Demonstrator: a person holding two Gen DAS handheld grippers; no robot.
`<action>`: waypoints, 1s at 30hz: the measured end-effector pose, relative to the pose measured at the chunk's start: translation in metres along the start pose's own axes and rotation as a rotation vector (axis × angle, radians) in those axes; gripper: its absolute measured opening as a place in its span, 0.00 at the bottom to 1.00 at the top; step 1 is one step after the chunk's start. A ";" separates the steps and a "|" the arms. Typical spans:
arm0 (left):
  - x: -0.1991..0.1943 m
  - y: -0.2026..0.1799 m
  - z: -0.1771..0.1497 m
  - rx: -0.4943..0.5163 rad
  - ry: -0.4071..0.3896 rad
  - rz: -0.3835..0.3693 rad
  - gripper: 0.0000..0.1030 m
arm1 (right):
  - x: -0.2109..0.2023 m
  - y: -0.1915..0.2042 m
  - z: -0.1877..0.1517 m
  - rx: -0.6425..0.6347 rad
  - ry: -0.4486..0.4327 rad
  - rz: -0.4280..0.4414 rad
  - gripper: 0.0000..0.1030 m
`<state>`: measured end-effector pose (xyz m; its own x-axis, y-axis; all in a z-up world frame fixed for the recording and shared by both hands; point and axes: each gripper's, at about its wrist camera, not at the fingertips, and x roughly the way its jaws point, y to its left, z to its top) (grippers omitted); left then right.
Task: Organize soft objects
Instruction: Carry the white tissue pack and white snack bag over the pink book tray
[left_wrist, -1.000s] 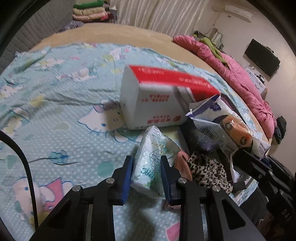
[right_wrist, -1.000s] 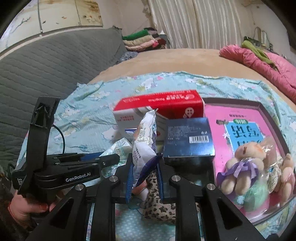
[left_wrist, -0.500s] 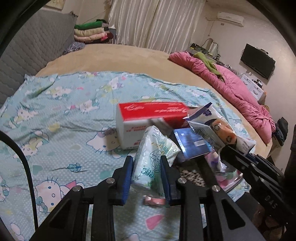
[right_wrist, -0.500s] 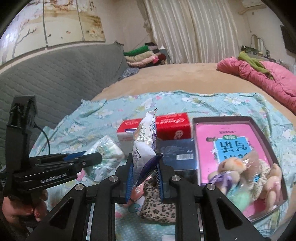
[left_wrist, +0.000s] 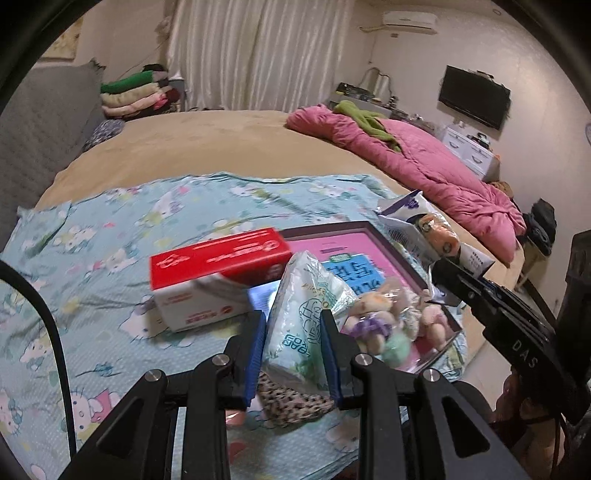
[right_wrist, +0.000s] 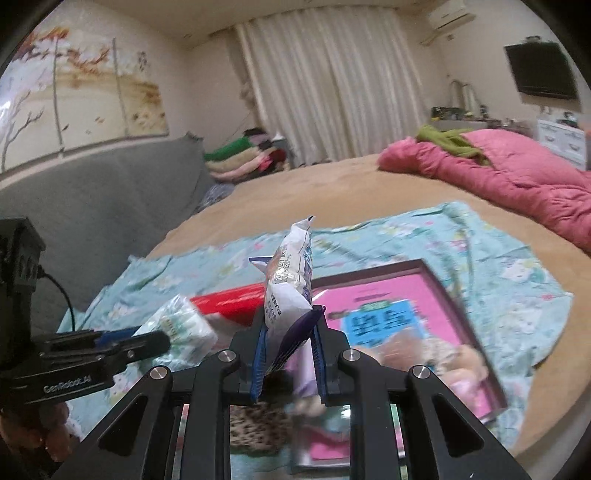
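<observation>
My left gripper (left_wrist: 292, 343) is shut on a white and green tissue pack (left_wrist: 306, 314), held up above the bed. My right gripper (right_wrist: 288, 354) is shut on a white and purple snack bag (right_wrist: 290, 291), also lifted. In the left wrist view the snack bag (left_wrist: 424, 229) and the right gripper's body (left_wrist: 517, 332) show at the right. In the right wrist view the tissue pack (right_wrist: 177, 328) sits in the left gripper at the left. Below lie a red and white tissue box (left_wrist: 218, 277), a pink framed box (right_wrist: 399, 317) with small plush toys (left_wrist: 388, 325), and a leopard-print cloth (left_wrist: 288, 402).
A light blue cartoon sheet (left_wrist: 110, 258) covers the near part of a round tan bed (left_wrist: 221, 140). A pink quilt (left_wrist: 424, 162) lies at the right, folded blankets (left_wrist: 133, 92) at the back left, a grey padded headboard (right_wrist: 92, 199) at the left.
Both grippers have risen and pulled back with their packs still held. The boxes, toys and cloth on the sheet now look smaller and lower, and more of the room shows.
</observation>
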<state>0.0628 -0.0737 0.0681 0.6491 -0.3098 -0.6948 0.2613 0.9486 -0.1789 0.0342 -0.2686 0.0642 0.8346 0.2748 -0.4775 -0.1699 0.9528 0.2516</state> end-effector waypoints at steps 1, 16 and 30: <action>0.001 -0.004 0.002 0.004 0.002 -0.004 0.29 | -0.003 -0.004 0.000 0.007 -0.006 -0.008 0.21; 0.038 -0.084 0.005 0.123 0.083 -0.076 0.29 | -0.027 -0.073 -0.001 0.129 -0.053 -0.120 0.21; 0.096 -0.101 -0.009 0.101 0.192 -0.079 0.29 | -0.016 -0.094 -0.014 0.182 -0.004 -0.137 0.21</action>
<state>0.0926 -0.1987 0.0129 0.4789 -0.3554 -0.8027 0.3822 0.9076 -0.1738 0.0292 -0.3606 0.0368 0.8456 0.1431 -0.5143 0.0425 0.9423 0.3322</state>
